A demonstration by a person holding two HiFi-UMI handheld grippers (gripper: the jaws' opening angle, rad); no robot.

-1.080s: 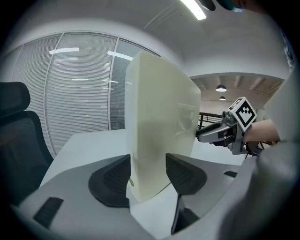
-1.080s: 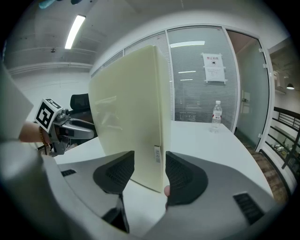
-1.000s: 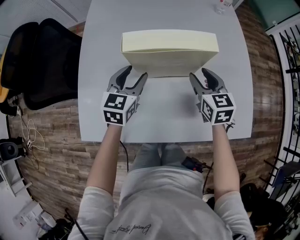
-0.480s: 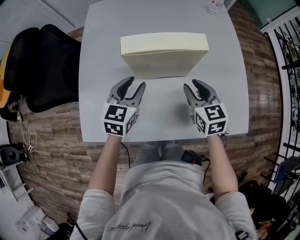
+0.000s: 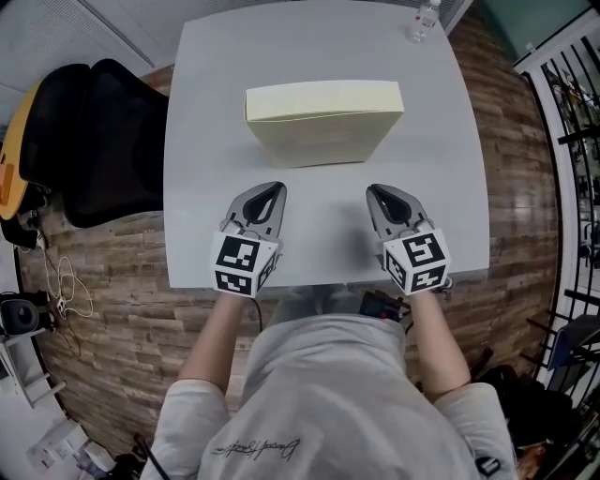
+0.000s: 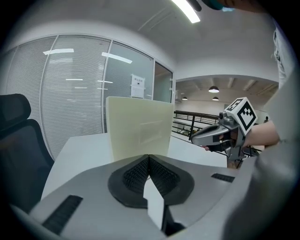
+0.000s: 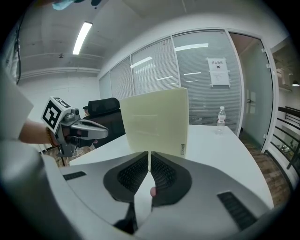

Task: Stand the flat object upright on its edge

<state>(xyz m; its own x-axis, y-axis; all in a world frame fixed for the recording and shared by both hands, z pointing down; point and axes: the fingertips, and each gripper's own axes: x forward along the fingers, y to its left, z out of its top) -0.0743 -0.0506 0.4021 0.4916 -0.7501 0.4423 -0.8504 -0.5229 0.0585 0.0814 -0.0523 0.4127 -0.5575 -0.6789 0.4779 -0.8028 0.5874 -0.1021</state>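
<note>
- On the pale grey rectangular table [image 5: 202,225], a flat cream-coloured cardboard box [image 5: 323,122] stands upright on its long edge, in the far half of the tabletop, with one broad face turned toward the person.
- Nearer the person, the left gripper [image 5: 271,190] hangs over the table's near part, well apart from the box. Its jaws have just been closing and now meet tip to tip with nothing between them.
- Level with it, the right gripper [image 5: 378,192] is likewise clear of the box. Its jaws have just been closing too and now stand together, empty.
- At the far right corner of the table stands a small clear plastic bottle [image 5: 421,21].
- Left of the table sits a black office chair [image 5: 103,131], on the wood-plank floor [image 5: 112,281].
</note>
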